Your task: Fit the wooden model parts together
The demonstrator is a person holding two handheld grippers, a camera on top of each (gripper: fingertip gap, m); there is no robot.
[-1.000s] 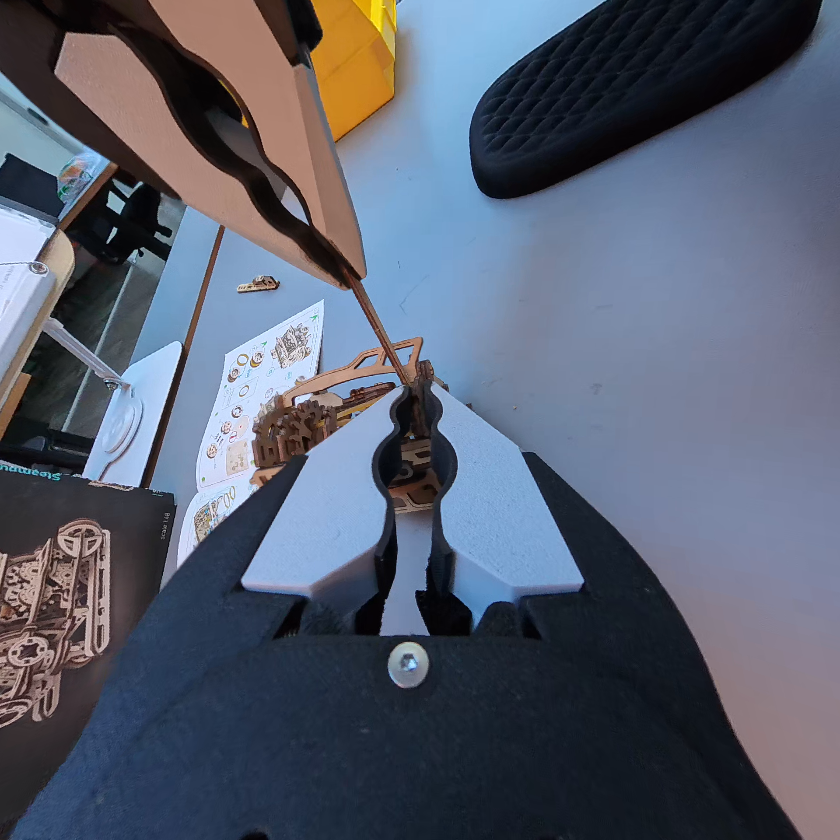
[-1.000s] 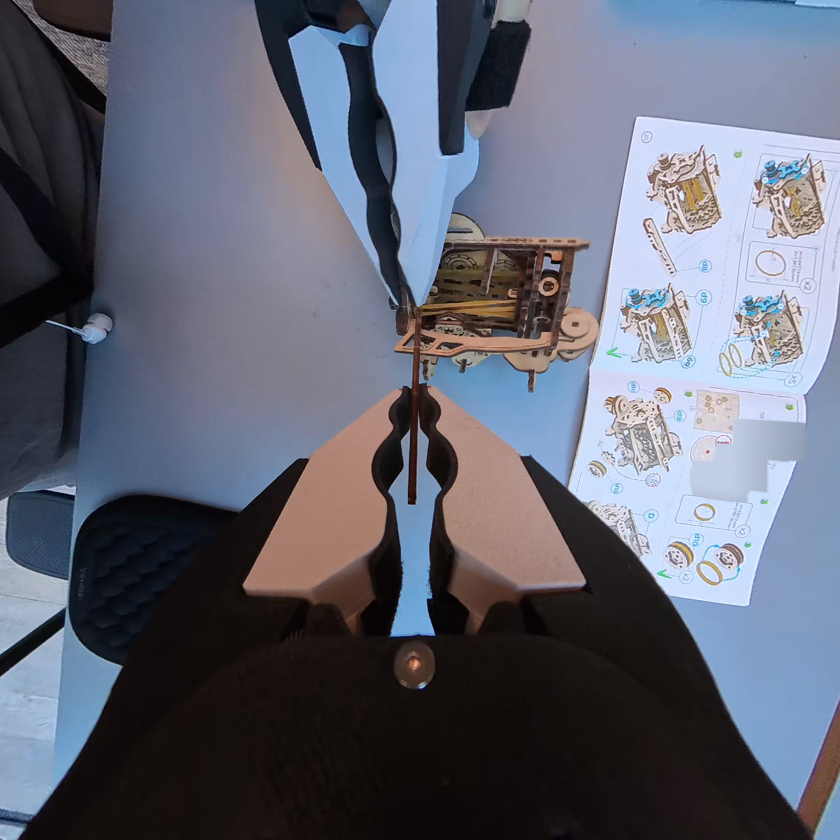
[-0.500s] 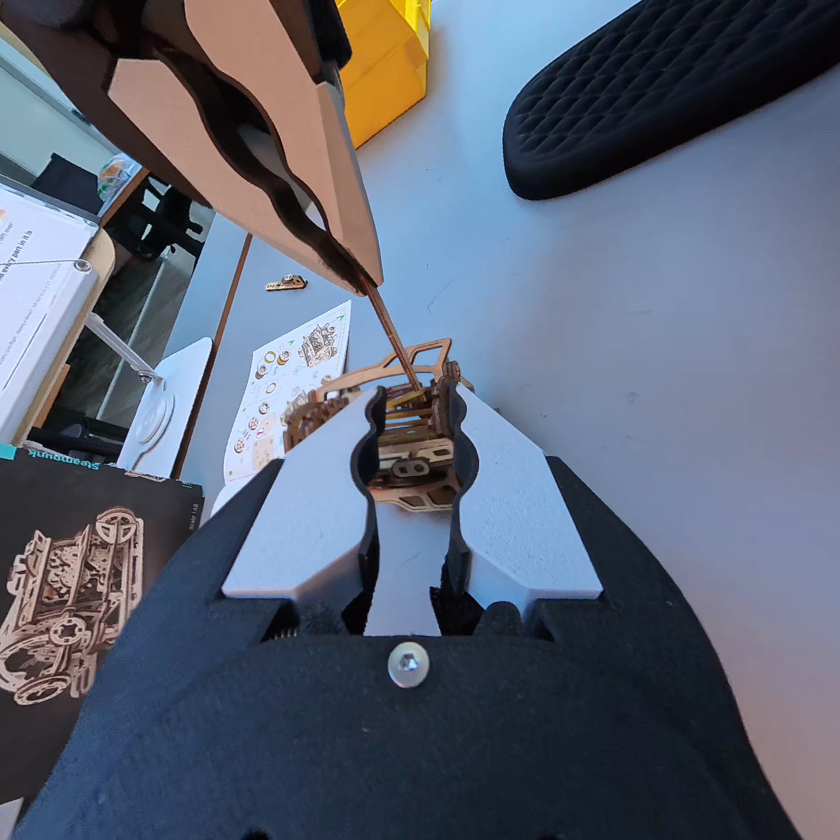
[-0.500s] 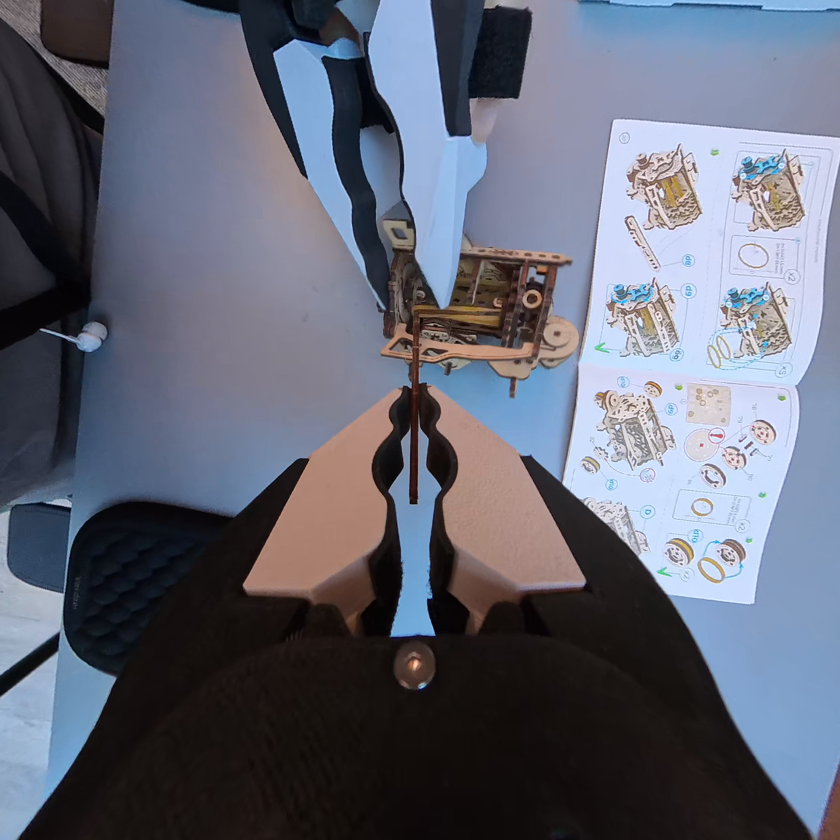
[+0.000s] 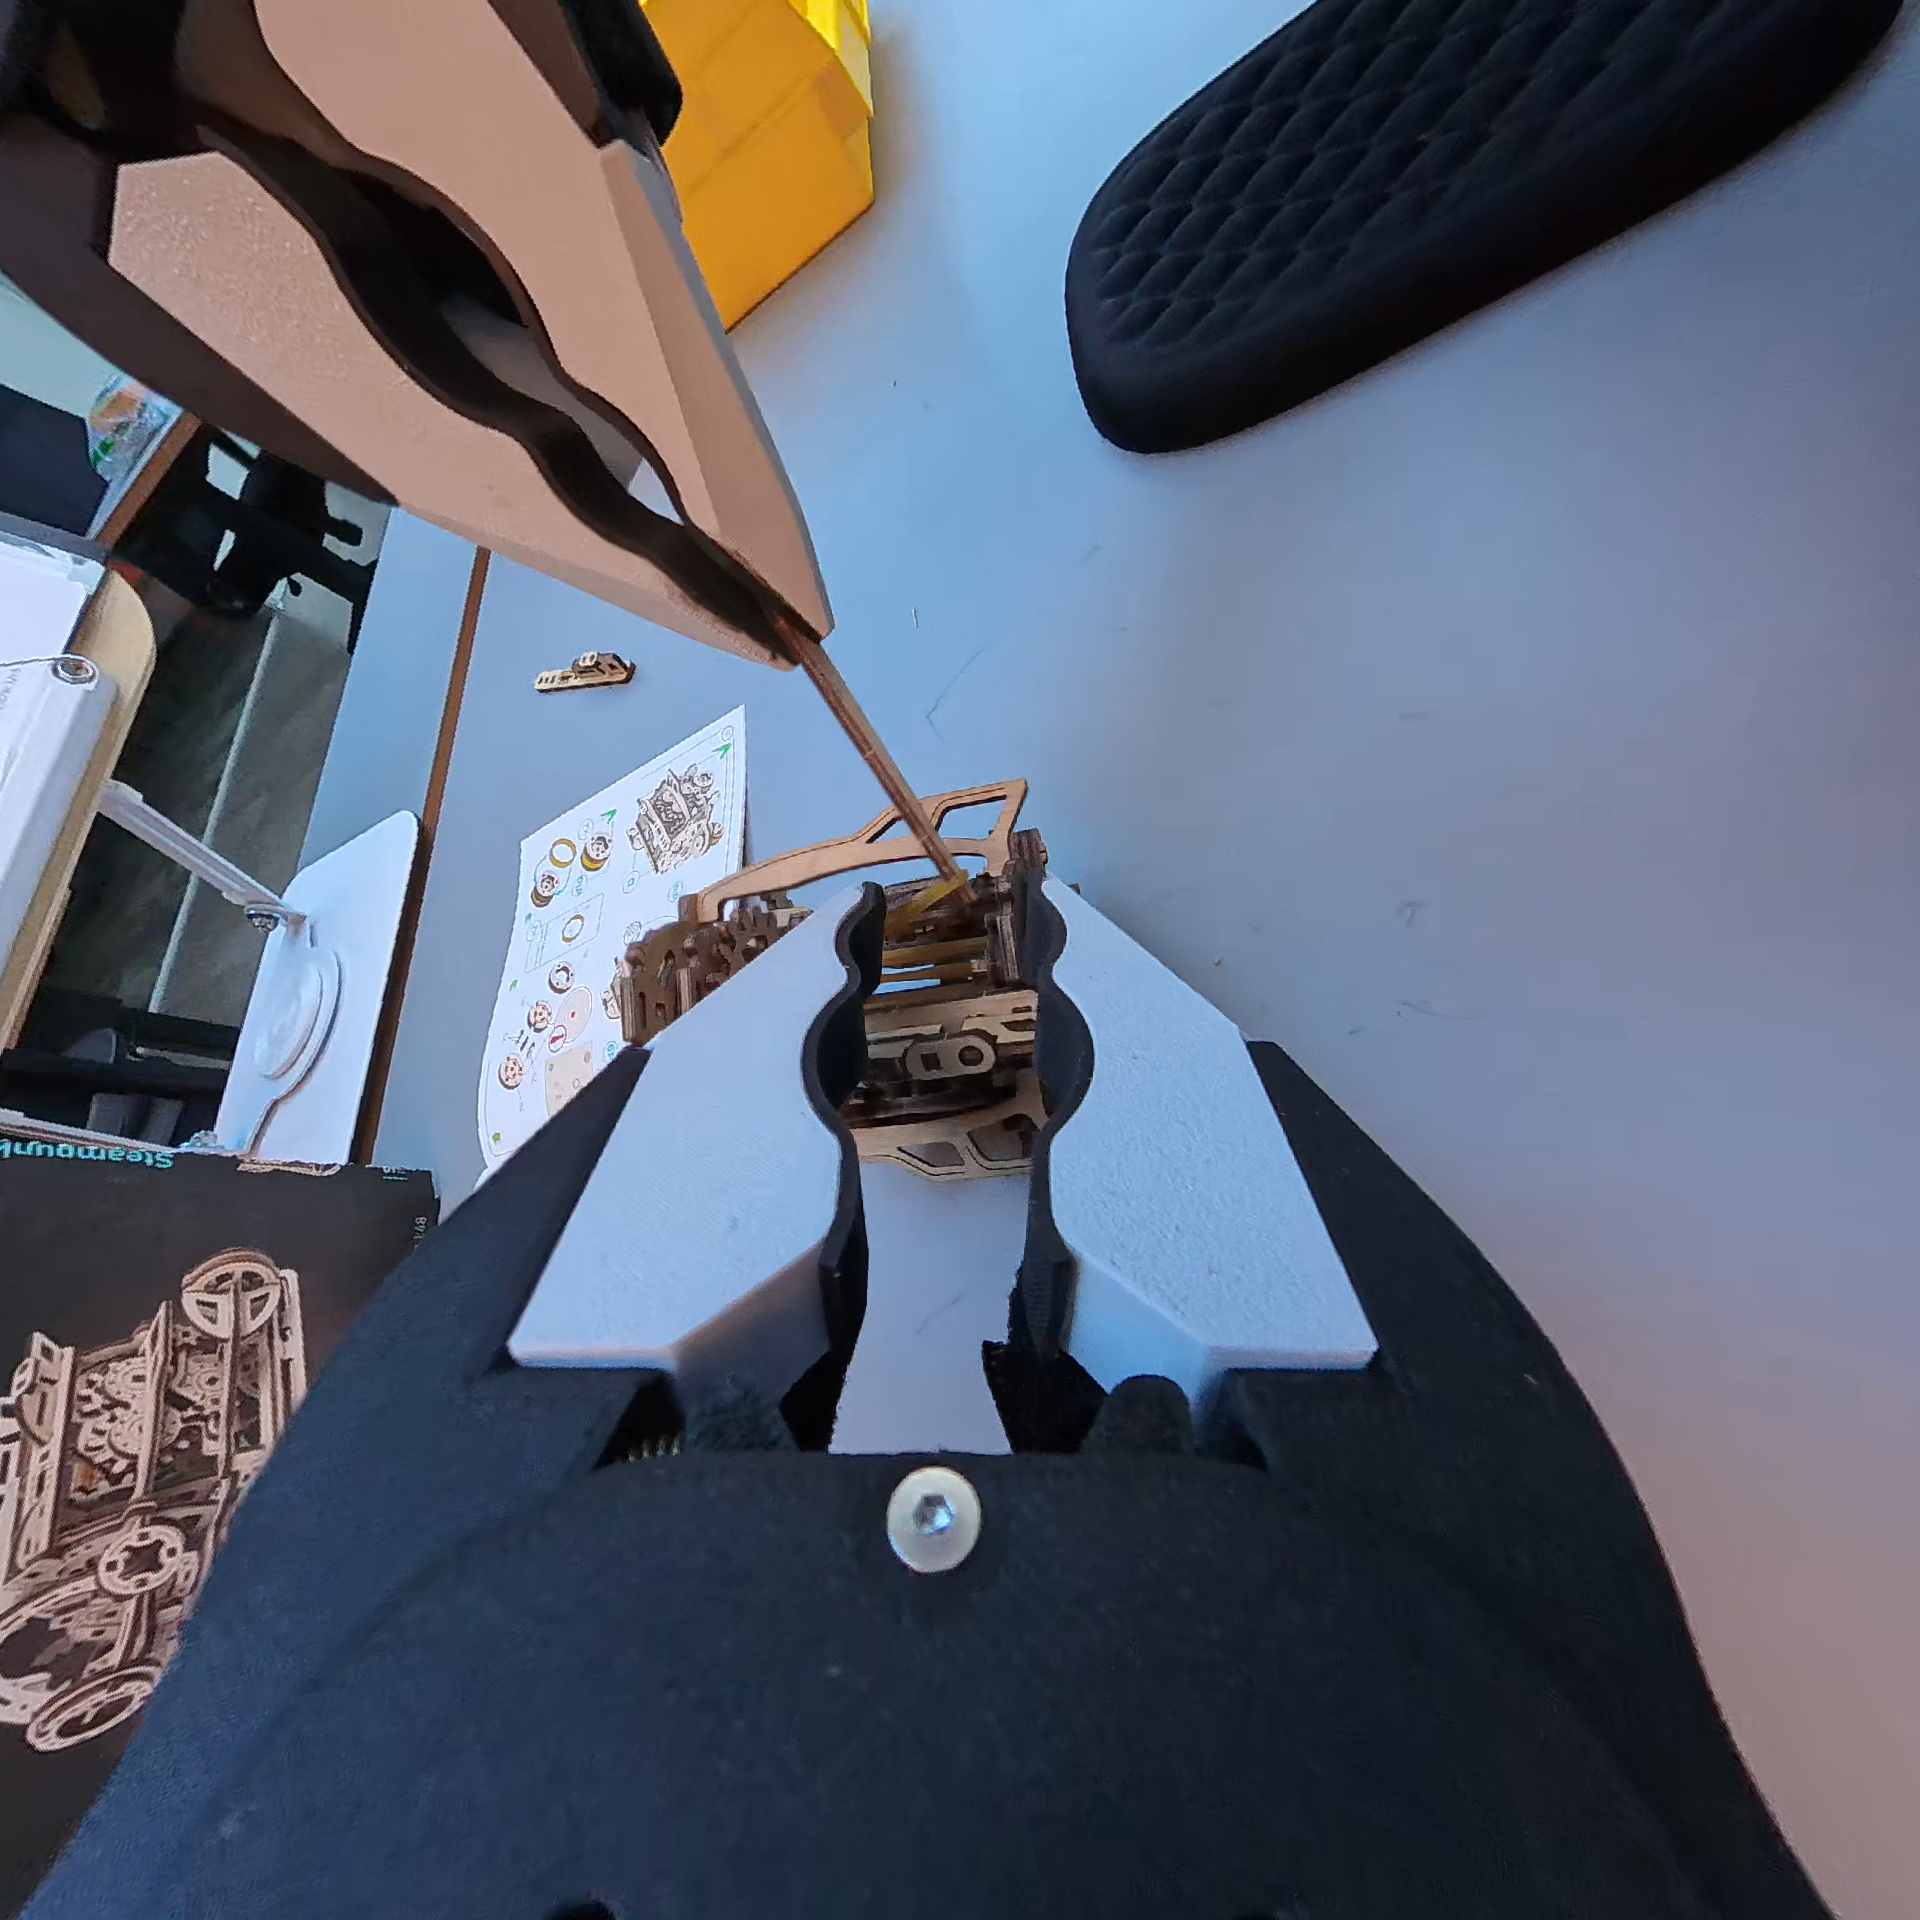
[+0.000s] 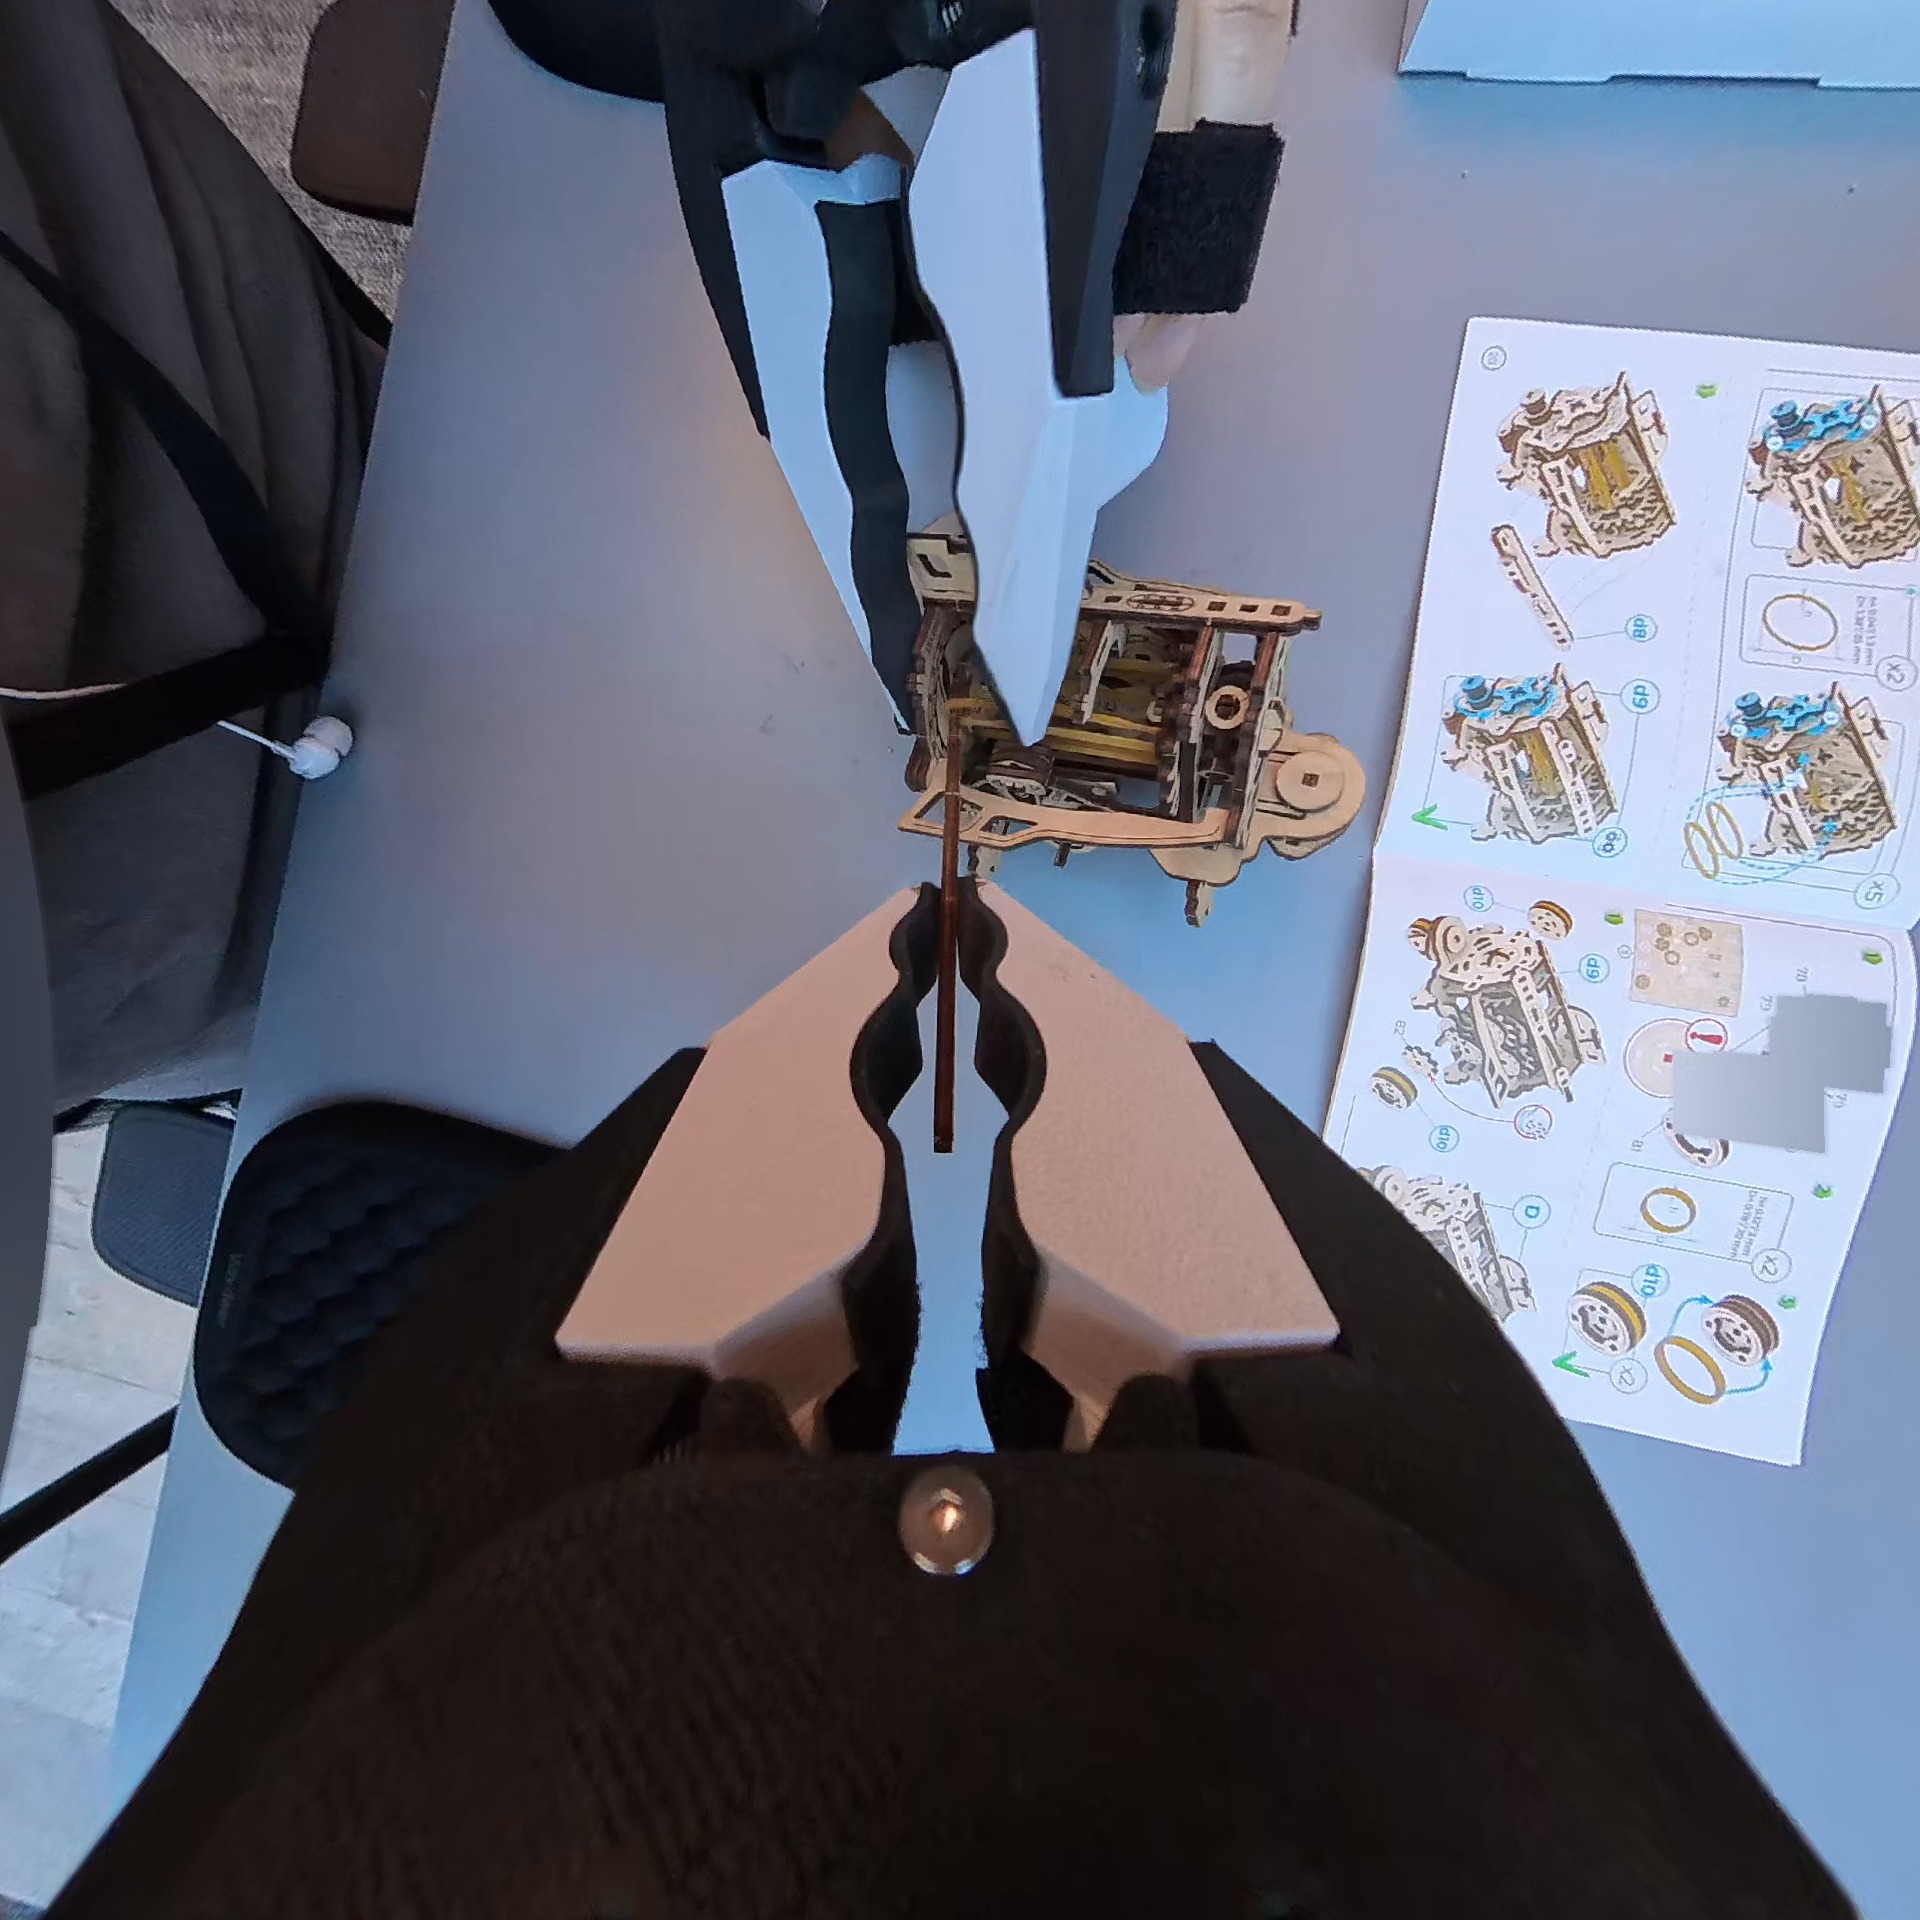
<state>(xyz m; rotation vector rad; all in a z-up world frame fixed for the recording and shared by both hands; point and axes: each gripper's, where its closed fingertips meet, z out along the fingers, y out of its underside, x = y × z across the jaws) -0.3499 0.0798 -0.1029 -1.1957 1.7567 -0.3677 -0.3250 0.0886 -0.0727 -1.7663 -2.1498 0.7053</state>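
Right wrist view: right gripper [image 6: 943, 891] clamped on thin wooden stick [image 6: 947, 935], stick runs straight toward 12 o'clock, far tip touching the near-left corner of the wooden model [image 6: 1122, 738]. Model sits on the grey desk [image 6: 582, 623] at centre, yellow rubber bands visible inside the frame. Left gripper [image 6: 961, 707] comes in from 12 o'clock, its white fingers spread apart, straddling the model's left end; whether they press the model, cannot tell. Instruction sheet [image 6: 1662, 883] lies flat at 3 o'clock of the model, just beside it. Black quilted pad [image 6: 312, 1278] at 8 o'clock, at the desk edge. White earbud [image 6: 317, 750] at 9 o'clock on the desk edge.

Left wrist view: left gripper [image 5: 948, 904] open around the model [image 5: 935, 1018], model between the fingers. Right gripper [image 5: 795, 634] enters from 11 o'clock, stick [image 5: 883, 774] slanting down into the model's top. Yellow box [image 5: 769, 156] at 12 o'clock, black pad [image 5: 1455, 197] at 1 o'clock, small loose wooden part [image 5: 584, 673] at 10 o'clock, black kit box [image 5: 156, 1403] at 8 o'clock.
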